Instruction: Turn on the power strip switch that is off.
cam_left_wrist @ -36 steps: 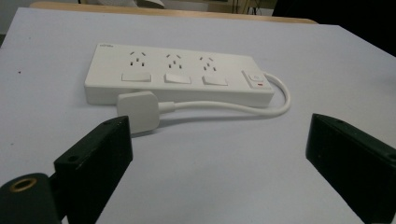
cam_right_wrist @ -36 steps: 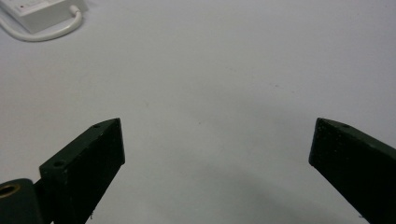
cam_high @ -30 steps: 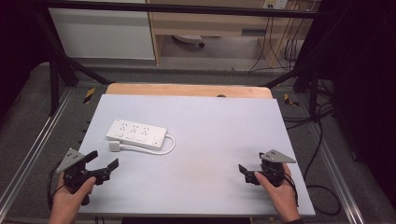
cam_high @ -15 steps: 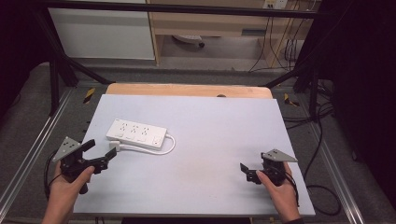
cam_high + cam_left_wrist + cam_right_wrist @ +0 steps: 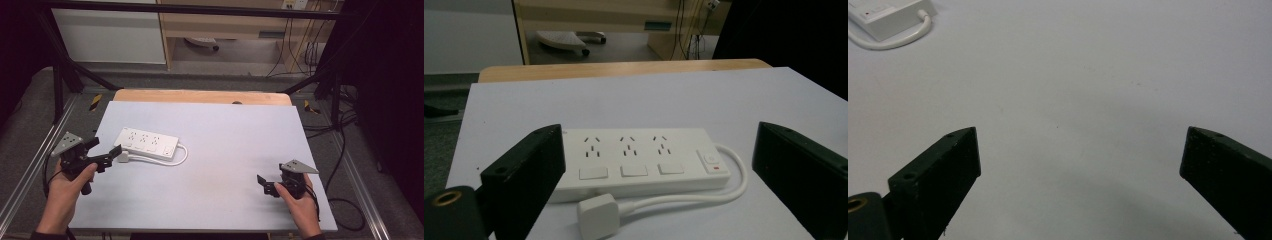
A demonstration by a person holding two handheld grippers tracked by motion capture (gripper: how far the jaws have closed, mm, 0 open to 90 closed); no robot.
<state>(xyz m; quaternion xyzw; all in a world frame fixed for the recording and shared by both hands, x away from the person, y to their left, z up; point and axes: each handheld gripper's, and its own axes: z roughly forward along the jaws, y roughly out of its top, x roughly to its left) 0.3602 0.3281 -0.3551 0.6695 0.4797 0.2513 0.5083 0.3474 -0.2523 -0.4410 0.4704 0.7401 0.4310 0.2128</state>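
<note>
A white power strip with three sockets lies on the left part of the pale table. Its short white cable loops back to a white plug lying at its near left end. My left gripper is open, held just left of the strip, one jaw tip close to the plug. In the left gripper view the strip and plug lie between the spread jaws, untouched. My right gripper is open near the front right of the table, over bare surface.
A wooden board edge runs along the table's far side. Metal frame rails flank the table. Cables hang at the right, and a cabinet stands behind. The strip's switch end shows far off in the right gripper view.
My left gripper has moved forward and slightly right, from the table's front left up beside the power strip's plug. The right gripper has barely moved. The strip lies where it was.
</note>
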